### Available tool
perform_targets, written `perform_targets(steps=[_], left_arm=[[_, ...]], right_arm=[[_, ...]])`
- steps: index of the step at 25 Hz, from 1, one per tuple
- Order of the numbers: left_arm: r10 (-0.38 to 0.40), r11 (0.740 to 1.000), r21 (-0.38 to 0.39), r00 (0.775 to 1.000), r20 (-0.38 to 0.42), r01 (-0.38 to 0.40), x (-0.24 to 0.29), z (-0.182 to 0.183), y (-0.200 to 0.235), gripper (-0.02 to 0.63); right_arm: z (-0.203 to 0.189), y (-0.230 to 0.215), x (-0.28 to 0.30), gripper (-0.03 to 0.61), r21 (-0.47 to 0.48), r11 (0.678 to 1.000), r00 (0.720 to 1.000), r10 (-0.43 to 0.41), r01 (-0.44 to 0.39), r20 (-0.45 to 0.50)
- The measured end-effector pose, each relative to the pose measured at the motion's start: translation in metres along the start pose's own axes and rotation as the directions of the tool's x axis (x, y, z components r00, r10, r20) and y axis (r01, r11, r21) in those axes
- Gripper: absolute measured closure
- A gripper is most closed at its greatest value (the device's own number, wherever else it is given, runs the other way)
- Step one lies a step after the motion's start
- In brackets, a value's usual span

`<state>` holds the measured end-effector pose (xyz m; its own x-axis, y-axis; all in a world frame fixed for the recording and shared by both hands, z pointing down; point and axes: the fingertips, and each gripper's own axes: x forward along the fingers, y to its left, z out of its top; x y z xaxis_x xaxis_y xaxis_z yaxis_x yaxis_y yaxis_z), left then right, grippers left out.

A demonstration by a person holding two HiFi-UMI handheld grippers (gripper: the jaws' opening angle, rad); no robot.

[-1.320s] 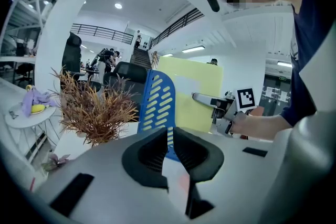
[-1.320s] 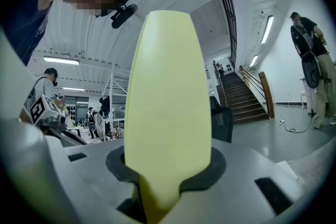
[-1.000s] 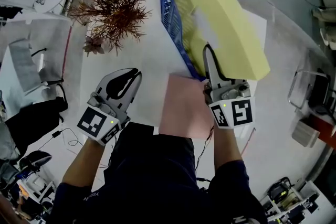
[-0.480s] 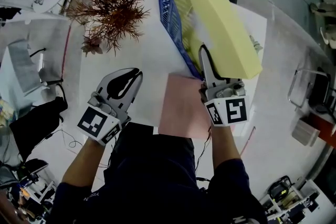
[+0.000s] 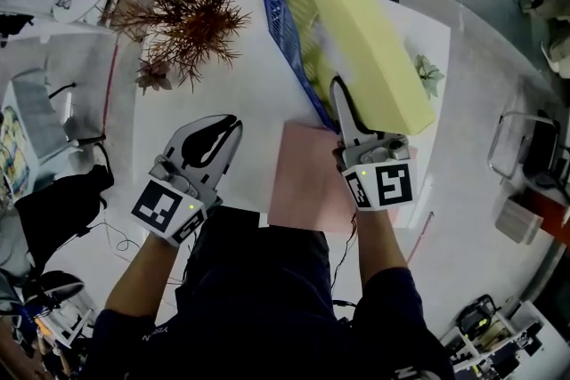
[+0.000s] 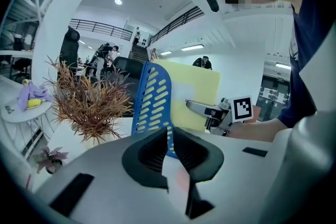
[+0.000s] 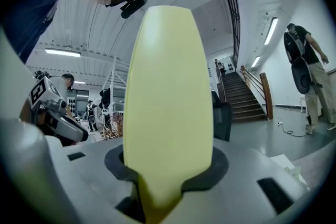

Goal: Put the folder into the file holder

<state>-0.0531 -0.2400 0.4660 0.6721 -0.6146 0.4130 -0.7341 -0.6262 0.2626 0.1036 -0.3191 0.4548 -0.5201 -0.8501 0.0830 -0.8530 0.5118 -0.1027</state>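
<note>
The right gripper (image 5: 340, 98) clamps the near edge of the yellow folder (image 5: 356, 22), its jaws having just eased slightly wider. Both have shifted up and left since a second ago. The folder slants away from the jaws into the blue file holder (image 5: 280, 9). The left gripper (image 5: 228, 124) is closed and empty.

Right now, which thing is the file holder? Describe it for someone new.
On the white table, find the dried reddish plant. The file holder stands between it and the yellow folder; only it is blue, with slotted walls.
</note>
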Motion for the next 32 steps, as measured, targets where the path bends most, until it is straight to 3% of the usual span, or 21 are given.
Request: perform_targets(steps=[32], left_arm=[[-0.078,0.996,0.046,0.995,0.055,0.075,-0.014,0.017,-0.033,0.558]], right_arm=[[0.003,0.008,-0.042,0.259,0.073,0.997,0.996,-0.027,0.033,-0.084]])
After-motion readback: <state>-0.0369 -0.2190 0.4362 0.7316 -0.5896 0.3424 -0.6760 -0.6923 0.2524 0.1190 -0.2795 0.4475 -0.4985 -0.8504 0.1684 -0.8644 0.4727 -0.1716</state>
